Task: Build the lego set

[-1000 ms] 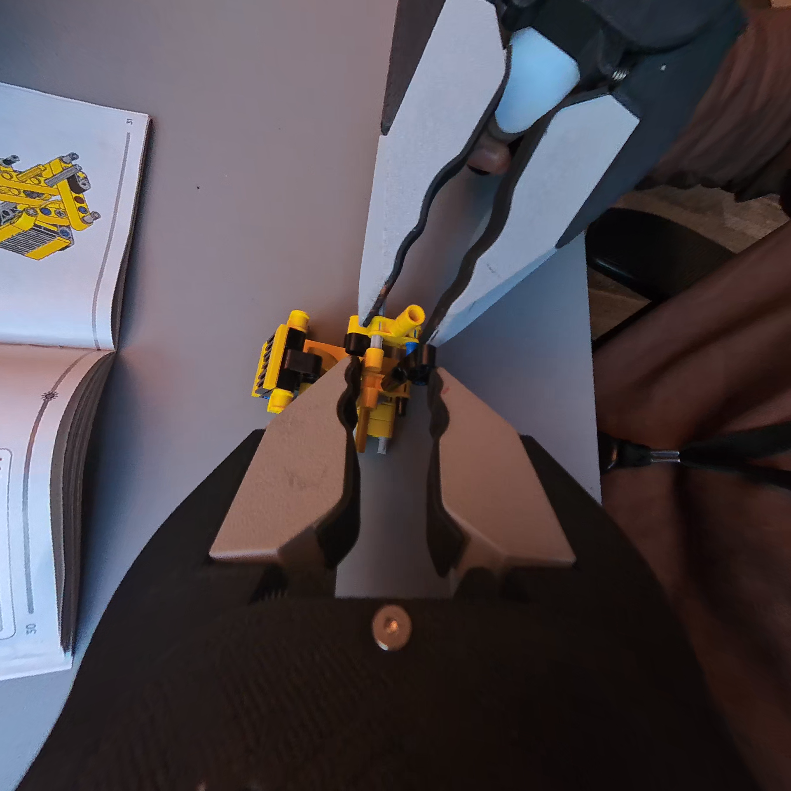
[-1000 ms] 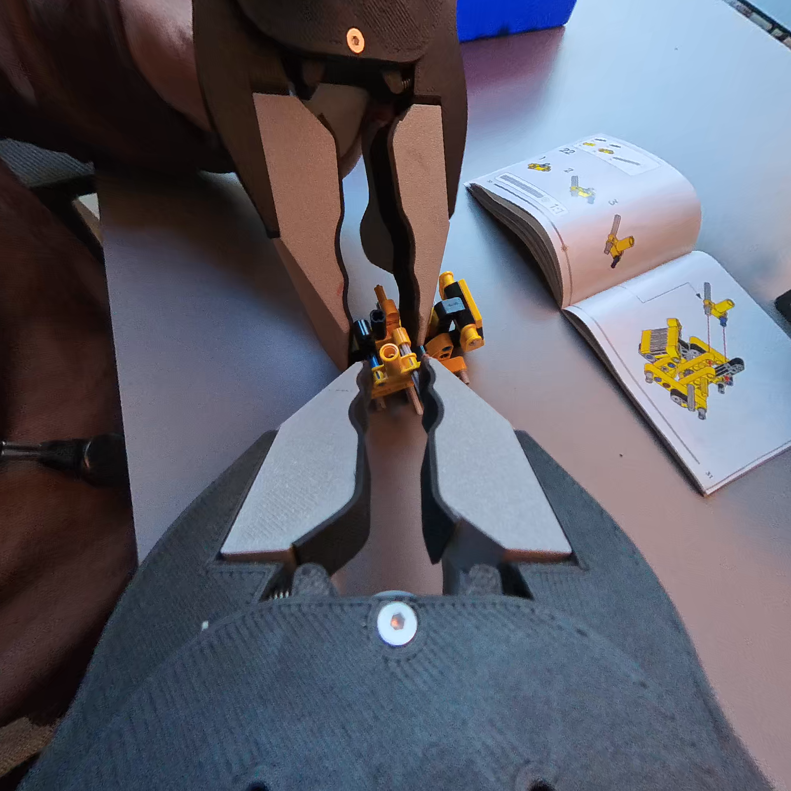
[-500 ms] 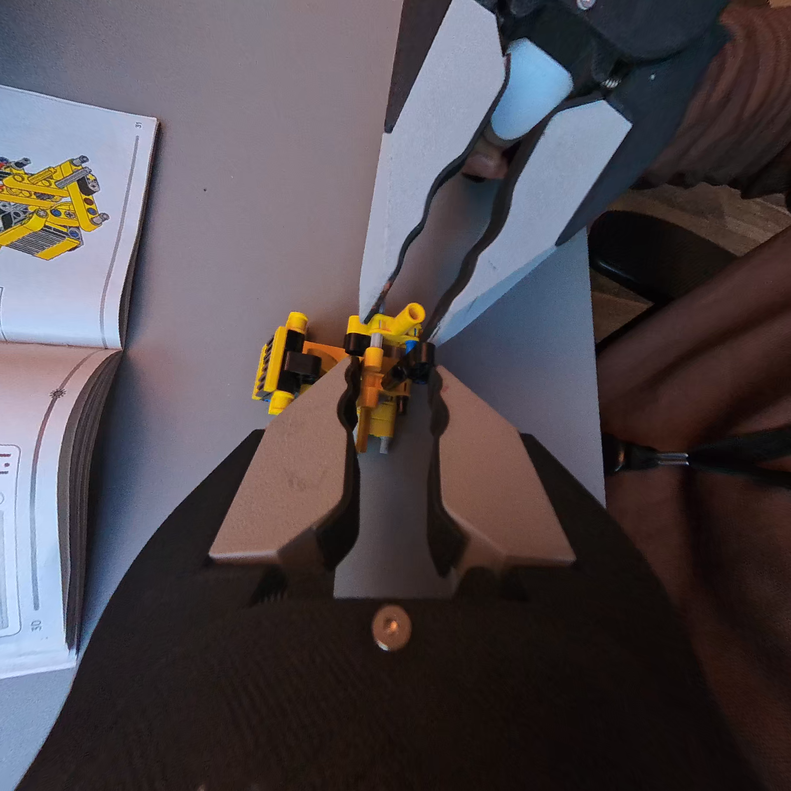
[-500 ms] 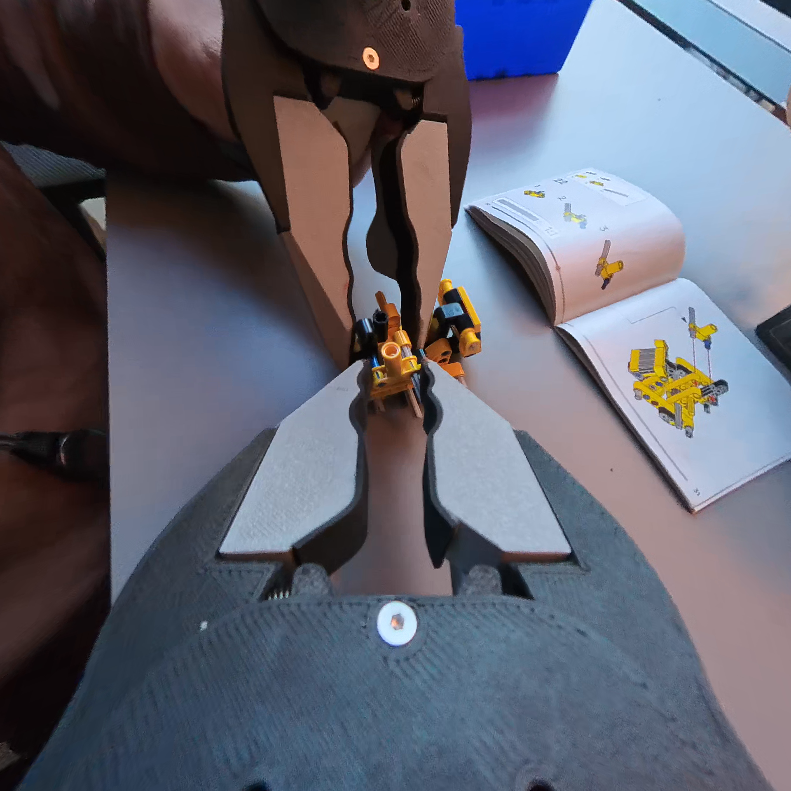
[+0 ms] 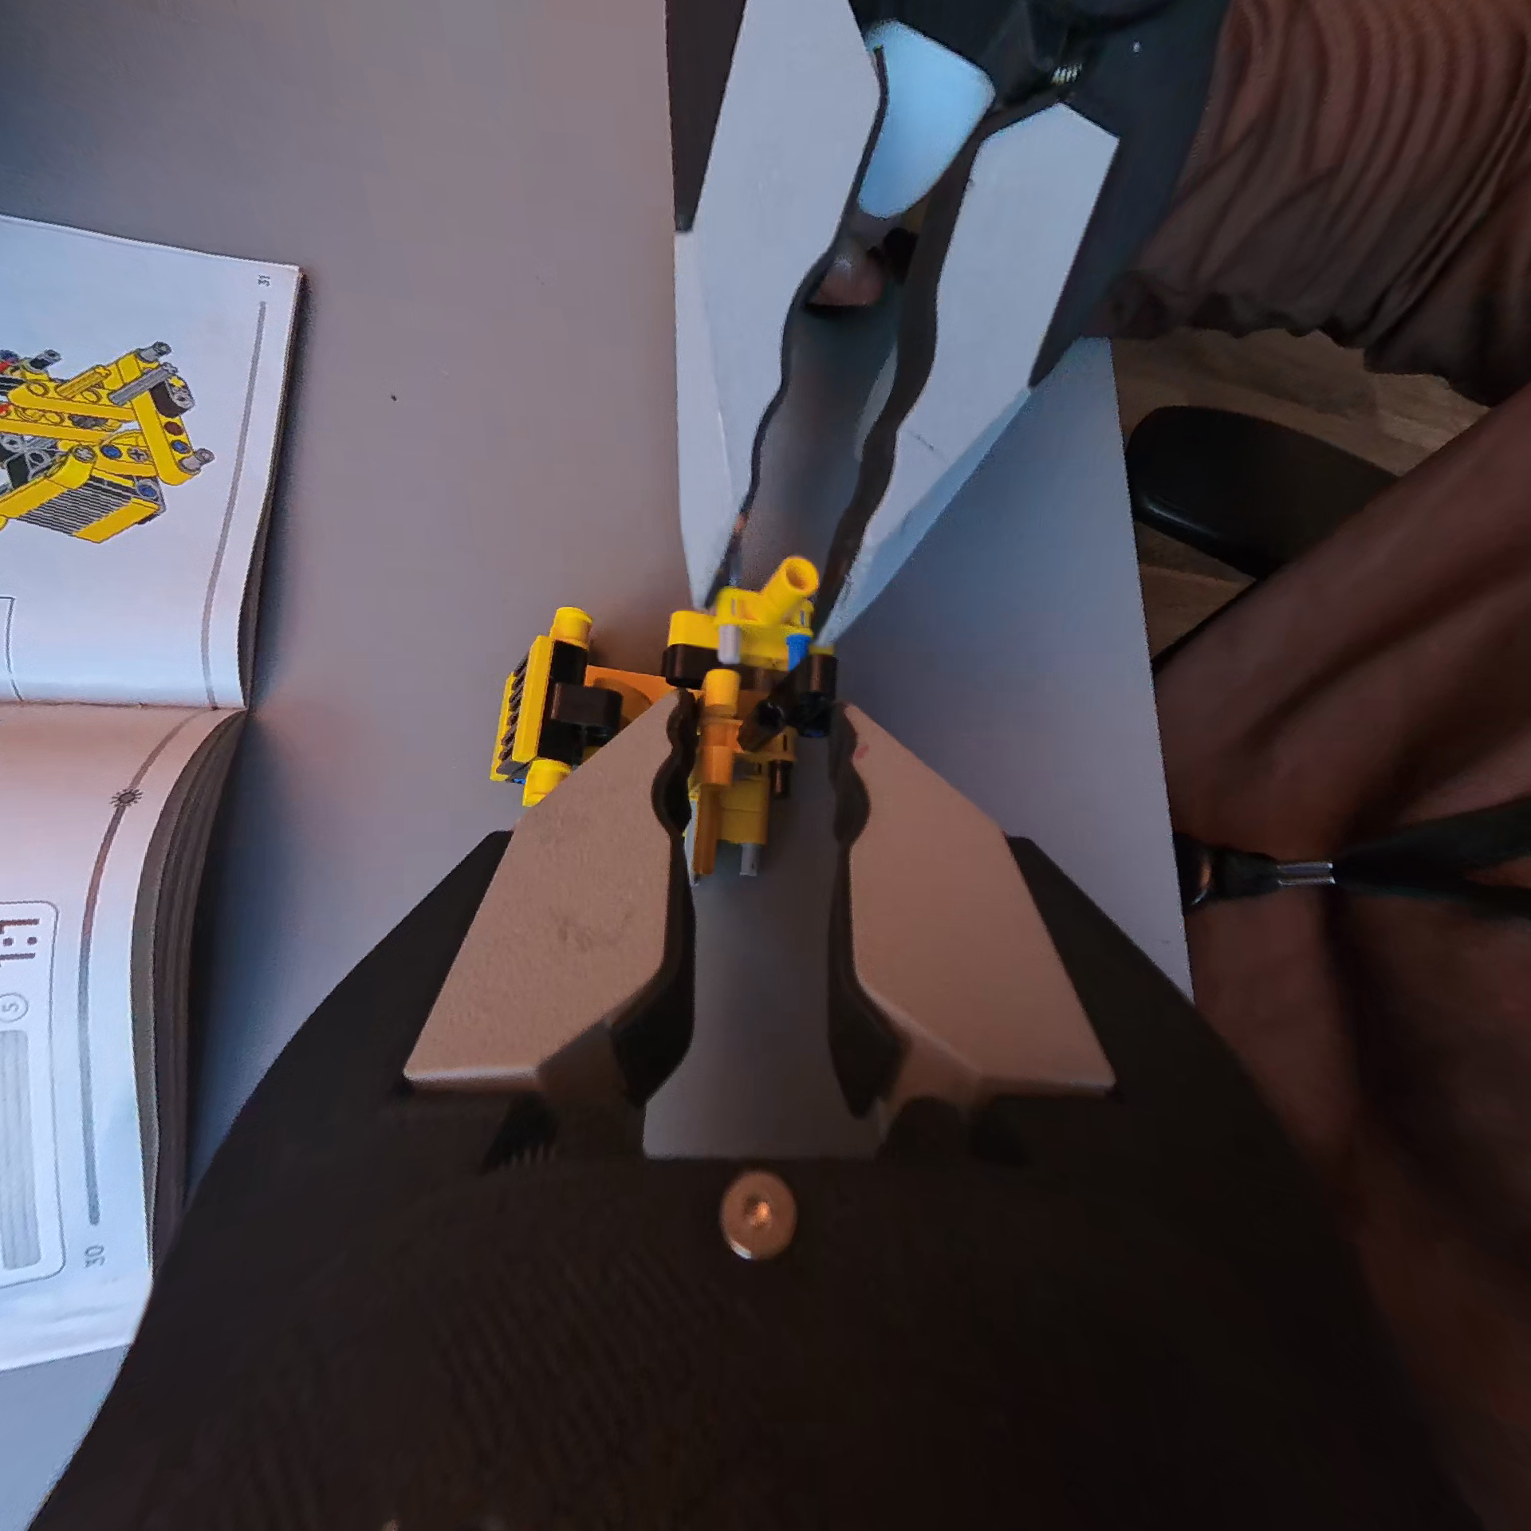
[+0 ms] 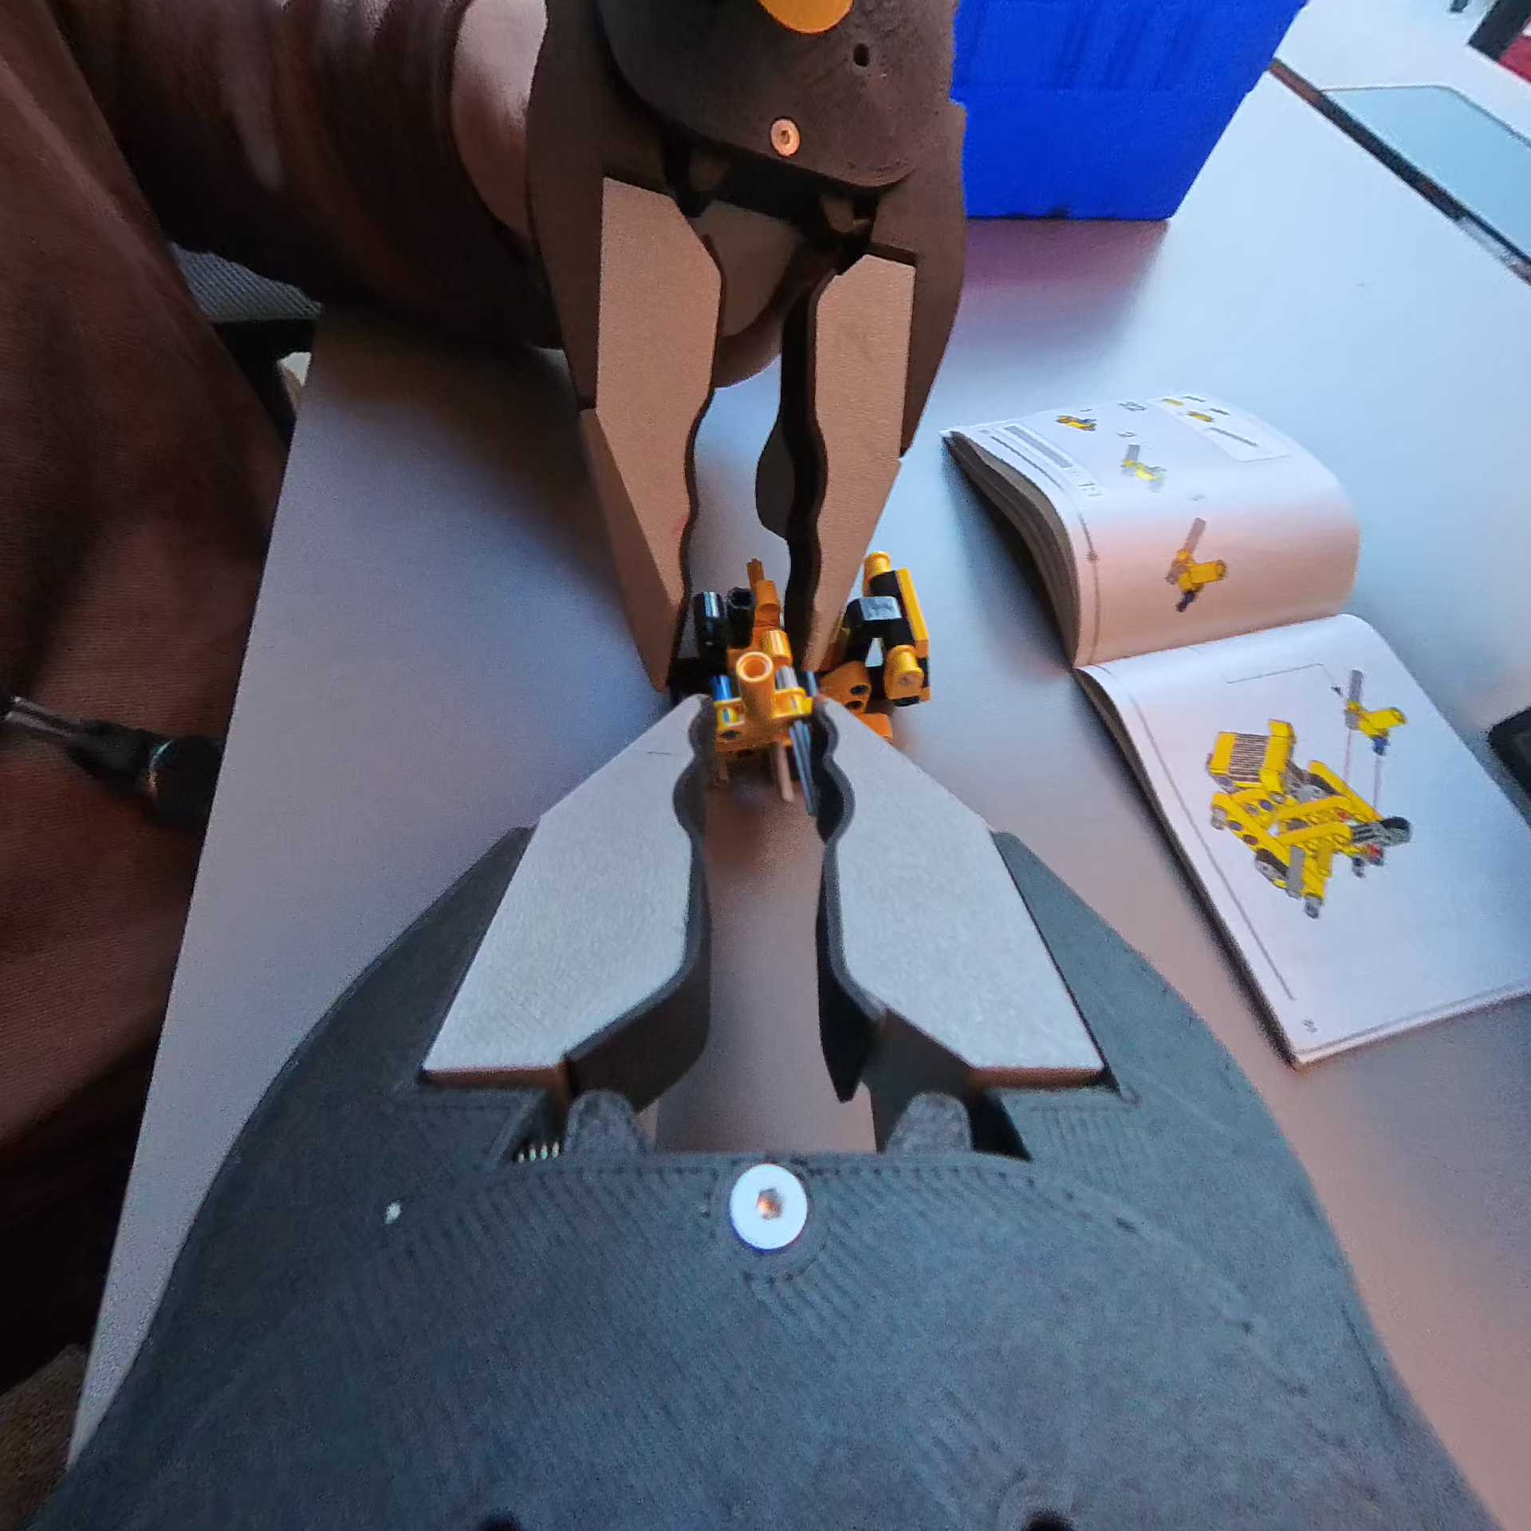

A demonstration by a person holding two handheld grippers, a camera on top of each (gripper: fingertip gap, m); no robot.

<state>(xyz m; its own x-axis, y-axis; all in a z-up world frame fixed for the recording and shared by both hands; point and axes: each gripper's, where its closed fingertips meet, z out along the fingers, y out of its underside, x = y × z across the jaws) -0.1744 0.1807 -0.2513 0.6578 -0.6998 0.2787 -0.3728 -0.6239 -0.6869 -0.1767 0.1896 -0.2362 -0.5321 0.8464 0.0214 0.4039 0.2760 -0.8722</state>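
Note:
A small yellow, orange and black lego model [image 5: 729, 746] rests on the grey table [image 5: 464, 331], with its grille end [image 5: 530, 712] sticking out to the left. My left gripper [image 5: 755, 719] is shut on the model's middle. My right gripper [image 5: 775, 605] comes in from the far side and is shut on a yellow angled connector piece [image 5: 766, 617] at the top of the model. In the right wrist view my right gripper [image 6: 760, 714] pinches that connector [image 6: 754, 688], and the left gripper [image 6: 733, 659] stands opposite it. The grille end [image 6: 891, 638] lies to the right.
An open instruction booklet [image 5: 124, 514] lies left of the model; in the right wrist view it [image 6: 1292, 746] lies to the right. A blue bin [image 6: 1093, 108] stands at the table's far end. The table edge [image 5: 1147, 663] is close by, with the person's legs and a black chair [image 5: 1243, 489] beyond. My two grippers' fingertips are within a few centimetres of each other.
Both grippers keep their hold on the model. Both have shifted slightly with it, so the booklet has slid in both views and the blue bin shows more.

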